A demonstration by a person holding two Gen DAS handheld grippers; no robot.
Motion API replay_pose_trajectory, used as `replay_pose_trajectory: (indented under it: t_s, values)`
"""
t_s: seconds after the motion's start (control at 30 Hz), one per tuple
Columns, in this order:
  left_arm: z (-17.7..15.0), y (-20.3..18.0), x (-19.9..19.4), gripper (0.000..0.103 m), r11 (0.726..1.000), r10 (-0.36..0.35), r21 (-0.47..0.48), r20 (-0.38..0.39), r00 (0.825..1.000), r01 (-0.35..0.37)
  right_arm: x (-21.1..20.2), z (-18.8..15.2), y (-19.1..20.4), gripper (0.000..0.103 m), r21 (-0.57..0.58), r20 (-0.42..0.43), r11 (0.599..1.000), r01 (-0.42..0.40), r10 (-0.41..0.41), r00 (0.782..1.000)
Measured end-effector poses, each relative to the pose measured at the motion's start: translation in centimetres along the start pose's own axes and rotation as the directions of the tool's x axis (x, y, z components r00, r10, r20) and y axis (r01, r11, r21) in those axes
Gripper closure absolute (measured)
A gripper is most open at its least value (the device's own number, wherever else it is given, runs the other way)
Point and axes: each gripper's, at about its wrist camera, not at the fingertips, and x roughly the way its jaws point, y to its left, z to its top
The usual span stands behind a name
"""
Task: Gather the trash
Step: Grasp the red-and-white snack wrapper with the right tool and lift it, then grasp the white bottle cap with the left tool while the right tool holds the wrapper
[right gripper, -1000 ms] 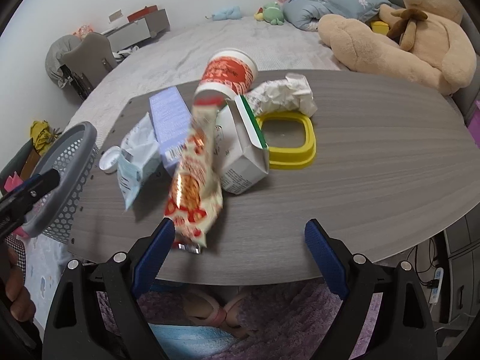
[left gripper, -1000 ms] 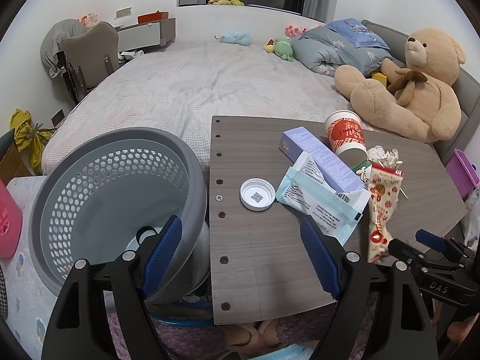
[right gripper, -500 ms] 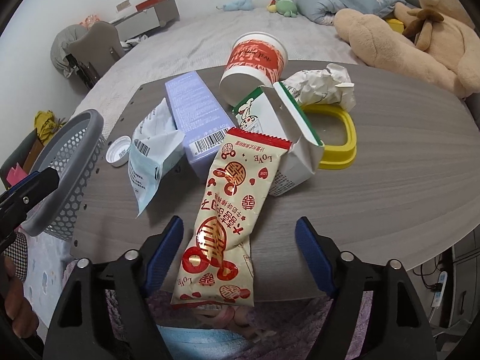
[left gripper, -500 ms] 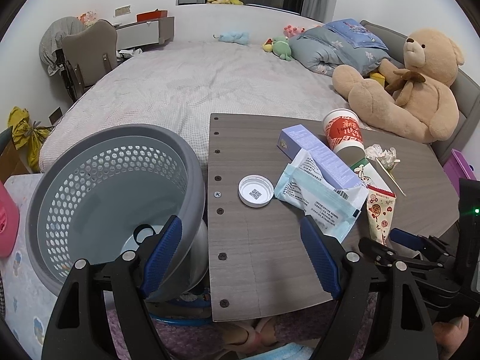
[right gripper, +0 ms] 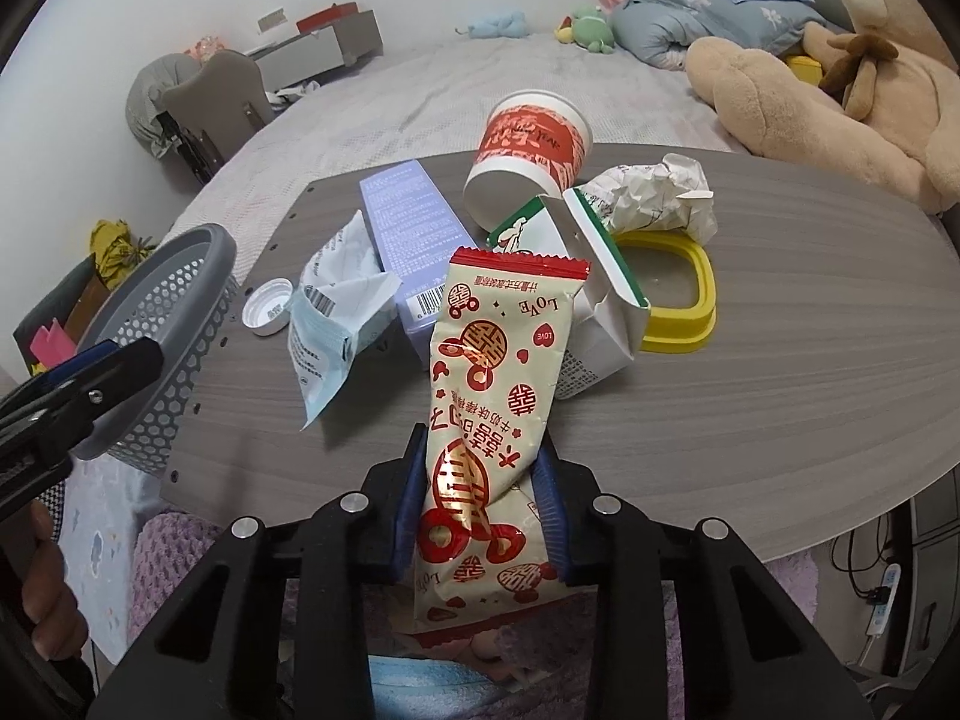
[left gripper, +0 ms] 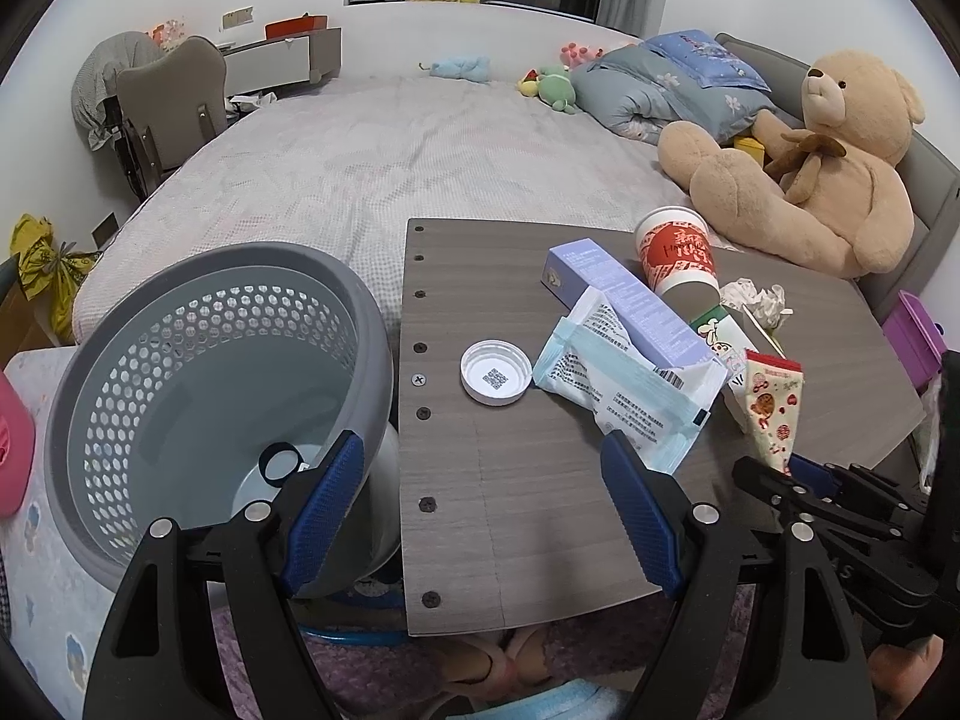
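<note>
The cream-and-red foil snack wrapper [right gripper: 489, 420] is sitting at lower centre of the right wrist view, where the right gripper [right gripper: 480, 516] is pinching its lower half between closed jaws over the grey wood-grain desk [right gripper: 780, 396]. The left gripper [left gripper: 480, 516] is hanging with jaws wide apart, beside the grey perforated plastic basket [left gripper: 198, 372] at lower left.

Grey wood-grain tabletop [left gripper: 528, 516], holes along left edge. Lying on it: white cap [left gripper: 496, 372] near left edge; blue-white pouch [left gripper: 624, 372] beside it, under a lilac box [left gripper: 624, 300]; red cup [left gripper: 678, 255] on its side toward far edge; carton [right gripper: 576, 300]; crumpled paper [right gripper: 654, 195]; yellow ring [right gripper: 678, 300].
</note>
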Motion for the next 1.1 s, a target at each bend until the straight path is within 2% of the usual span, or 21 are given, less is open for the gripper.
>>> replay_pose_trajectory:
  t_s: [0.2,0.47,0.63,0.77,0.93,1.1]
  values:
    - [0.3,-0.2,1.7,0.025,1.000,0.023,-0.015,-0.036,0.999,-0.024,-2.2,0.0,-0.7,0.070,0.003,0.050,0.999,-0.048,0.048,0.998]
    - [0.5,-1.6,5.6,0.025,0.995,0.104,0.008,-0.092,0.990,-0.103,-3.1,0.0,-1.3,0.070,-0.026,0.082,0.990,-0.136,0.138,0.987]
    - [0.8,-2.1,7.3,0.026,0.987,0.160,0.014,-0.105,0.981,-0.160,-3.1,0.2,-2.0,0.070,-0.030,0.093,0.982,-0.185,0.187,0.978]
    - [1.3,-2.2,8.0,0.026,0.984,0.179,0.004,-0.097,0.979,-0.179,-3.0,0.4,-2.7,0.070,-0.024,0.106,0.978,-0.209,0.211,0.972]
    - [2.0,-2.3,9.1,0.036,0.980,0.196,-0.003,-0.098,0.976,-0.197,-2.8,0.5,-3.5,0.070,-0.006,0.108,0.971,-0.239,0.239,0.965]
    - [2.8,-2.3,9.8,0.042,0.981,0.191,-0.012,-0.090,0.978,-0.192,-2.8,0.5,-4.1,0.070,0.002,0.113,0.967,-0.255,0.253,0.961]
